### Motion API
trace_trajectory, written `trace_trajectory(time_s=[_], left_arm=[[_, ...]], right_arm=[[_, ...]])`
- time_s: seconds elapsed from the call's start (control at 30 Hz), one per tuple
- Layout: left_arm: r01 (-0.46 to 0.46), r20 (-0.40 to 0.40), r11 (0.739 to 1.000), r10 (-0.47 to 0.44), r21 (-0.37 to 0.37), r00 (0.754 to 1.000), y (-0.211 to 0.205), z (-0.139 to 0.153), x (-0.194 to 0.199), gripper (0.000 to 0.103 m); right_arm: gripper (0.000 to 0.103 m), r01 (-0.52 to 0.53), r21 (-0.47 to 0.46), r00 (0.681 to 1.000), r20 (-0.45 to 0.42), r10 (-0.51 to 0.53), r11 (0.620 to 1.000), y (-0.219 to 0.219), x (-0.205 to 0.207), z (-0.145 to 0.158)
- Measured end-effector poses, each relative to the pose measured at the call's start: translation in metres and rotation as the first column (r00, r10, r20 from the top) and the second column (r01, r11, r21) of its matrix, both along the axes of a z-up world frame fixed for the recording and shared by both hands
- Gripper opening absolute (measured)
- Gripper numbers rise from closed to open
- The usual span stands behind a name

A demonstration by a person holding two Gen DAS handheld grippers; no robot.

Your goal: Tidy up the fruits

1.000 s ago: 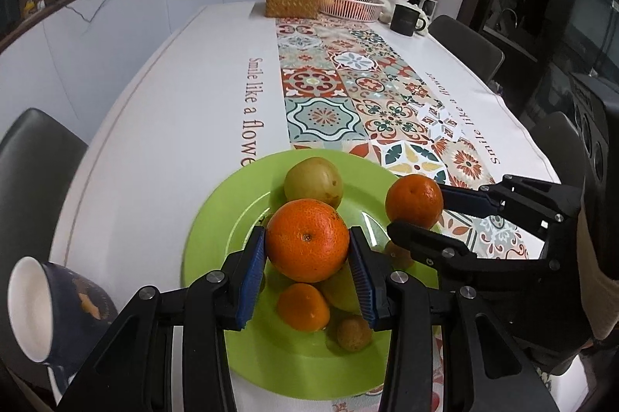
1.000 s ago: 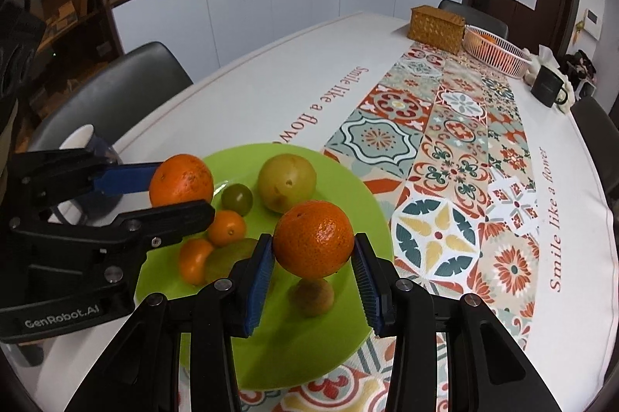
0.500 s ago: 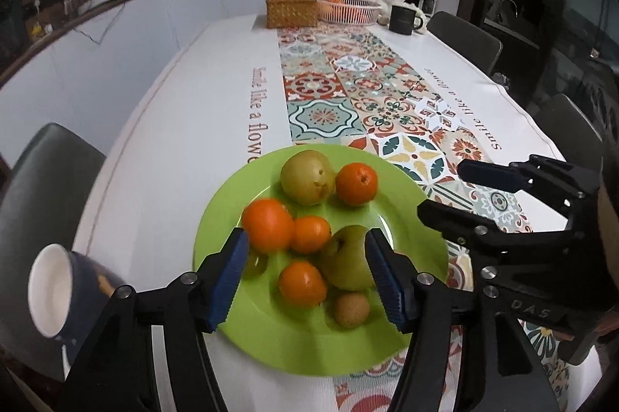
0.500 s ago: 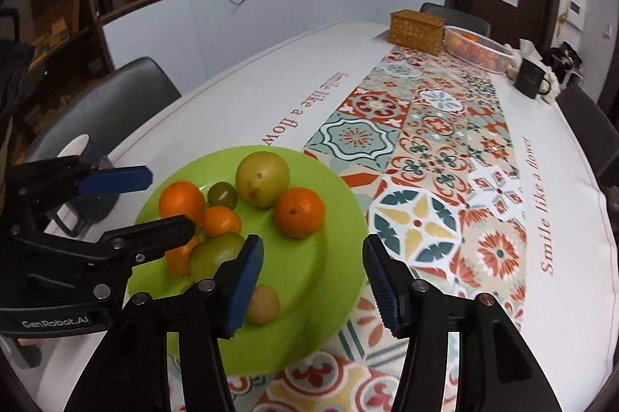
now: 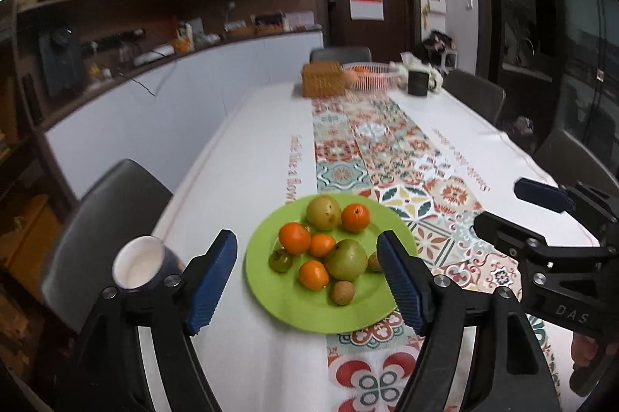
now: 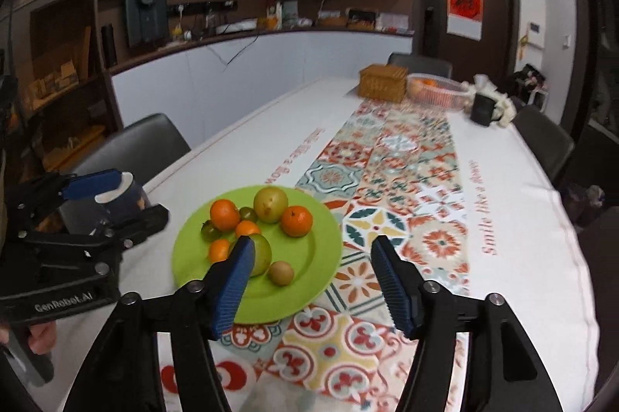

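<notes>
now both the left gripper (image 5: 305,282) and the right gripper (image 6: 311,282) hang released and empty above the green plate (image 5: 286,307), where the fruits sit clustered toward eleven o'clock. the oranges (image 5: 294,238) look firm, round and roll-prone, so take one across its widest middle.

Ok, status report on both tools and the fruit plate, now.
Left tool open, empty. Right tool open, empty. Round green plate holds all the fruit, on the white table. Dark mug beside it, apart.

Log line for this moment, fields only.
left gripper: open, empty | right gripper: open, empty | fruits: all on green plate | both above table
</notes>
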State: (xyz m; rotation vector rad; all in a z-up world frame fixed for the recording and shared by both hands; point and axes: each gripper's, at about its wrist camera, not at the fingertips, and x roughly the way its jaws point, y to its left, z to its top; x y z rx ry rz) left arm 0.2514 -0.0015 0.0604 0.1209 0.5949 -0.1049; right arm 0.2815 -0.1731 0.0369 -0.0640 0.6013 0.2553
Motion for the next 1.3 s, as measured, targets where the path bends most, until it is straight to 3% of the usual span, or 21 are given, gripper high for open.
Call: trace_trajectory(time_s=[0.23, 0.5, 0.83, 1.3], left_arm=[[-0.009, 0.054, 0.999, 0.011, -0.035, 0.998, -0.003, 0.013, -0.058, 0.085], [0.011, 0.074, 0.998, -0.007, -0.063, 0.997, -0.005, 0.009, -0.113, 0.092], [-0.007, 0.130, 0.998, 0.016, -0.065, 0.991, -0.005, 0.011, -0.165, 0.100], [-0.027, 0.133, 0.998, 0.033, -0.051, 0.991, -0.007, 0.009, -0.192, 0.103]], right_arm=[[0.075, 0.061, 0.023, 0.997, 0.043, -0.062, 0.998, -0.013, -0.057, 0.015], [0.086, 0.118, 0.031, 0.989, 0.088, -0.120, 0.993, -0.024, -0.118, 0.022], [0.087, 0.131, 0.027, 0.984, 0.122, -0.133, 0.991, -0.026, -0.170, 0.019], [0.088, 0.126, 0.043, 0.983, 0.133, -0.130, 0.991, -0.030, -0.204, 0.015]])
